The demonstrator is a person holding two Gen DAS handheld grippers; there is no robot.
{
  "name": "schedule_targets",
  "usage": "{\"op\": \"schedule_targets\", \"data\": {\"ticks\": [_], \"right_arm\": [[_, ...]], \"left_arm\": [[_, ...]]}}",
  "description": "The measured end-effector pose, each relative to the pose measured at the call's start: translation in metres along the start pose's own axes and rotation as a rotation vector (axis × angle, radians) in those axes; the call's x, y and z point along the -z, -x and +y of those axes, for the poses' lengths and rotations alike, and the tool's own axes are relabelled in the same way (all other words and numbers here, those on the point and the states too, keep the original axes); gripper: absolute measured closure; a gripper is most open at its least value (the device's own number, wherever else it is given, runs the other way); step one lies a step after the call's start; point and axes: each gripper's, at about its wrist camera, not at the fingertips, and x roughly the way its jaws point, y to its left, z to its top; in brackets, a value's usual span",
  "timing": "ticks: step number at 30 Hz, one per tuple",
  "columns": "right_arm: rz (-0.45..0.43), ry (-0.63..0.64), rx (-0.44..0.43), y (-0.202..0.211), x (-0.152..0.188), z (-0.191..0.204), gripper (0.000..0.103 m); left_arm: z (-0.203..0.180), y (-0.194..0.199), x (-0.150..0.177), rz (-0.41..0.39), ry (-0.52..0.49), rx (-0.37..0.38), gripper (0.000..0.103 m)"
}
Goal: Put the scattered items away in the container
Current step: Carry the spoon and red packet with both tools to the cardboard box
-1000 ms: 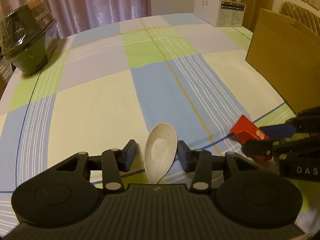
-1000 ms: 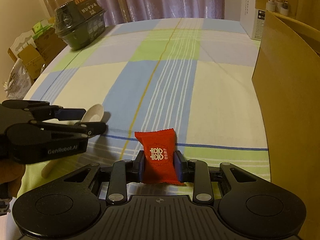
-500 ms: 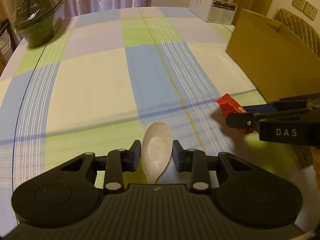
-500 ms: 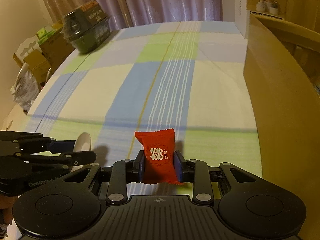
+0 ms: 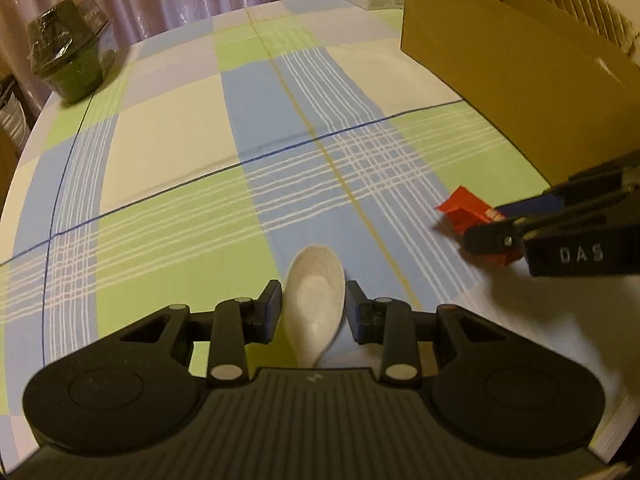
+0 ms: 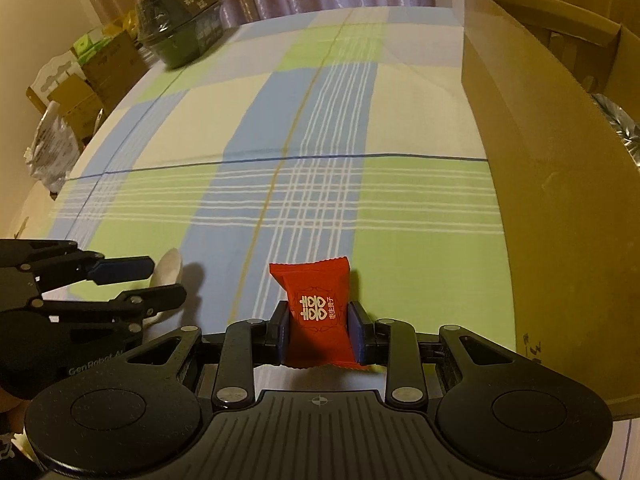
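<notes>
Both grippers are loaded, left gripper pinching the spoon, right gripper clamped on the candy, and the box sits right, nearer the right one.

The spoon's handle runs out of sight under the left claw's body, and in the right wrist view only a sliver of its bowl shows behind that claw's fingers. The red packet's sides sit behind the right claw's pads, its lower edge is partly hidden by the body, and in the left wrist view much of it is covered by a finger. The box is cut by the picture's edge in both views, its inside mostly unseen but for a bit of silvery foil, and the print on the dark tub is too small to read.
</notes>
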Motion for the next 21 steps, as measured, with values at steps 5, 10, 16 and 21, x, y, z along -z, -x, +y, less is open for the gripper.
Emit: {"op": "schedule_targets", "data": {"ticks": [5,10,16,21], "right_arm": [[0.004,-0.006,-0.006,-0.0036,0.0002,-0.0009,0.07],[0.001,-0.007,-0.011,-0.0039,-0.0013,-0.0014,0.07],[0.002,-0.003,-0.012,-0.0052,-0.0016,0.0,0.07],[-0.021,0.001,-0.005,-0.0004,-0.0028,0.001,0.07]], "left_arm": [[-0.0055,-0.0034,0.0032,0.007,-0.045,-0.029,0.07],[-0.0058,-0.0068,0.0049,0.016,-0.034,-0.003,0.069],[-0.0042,-0.0047,0.0034,0.022,-0.022,0.005,0.076],[-0.002,-0.0002,0.0016,0.003,-0.009,0.006,0.076]]}}
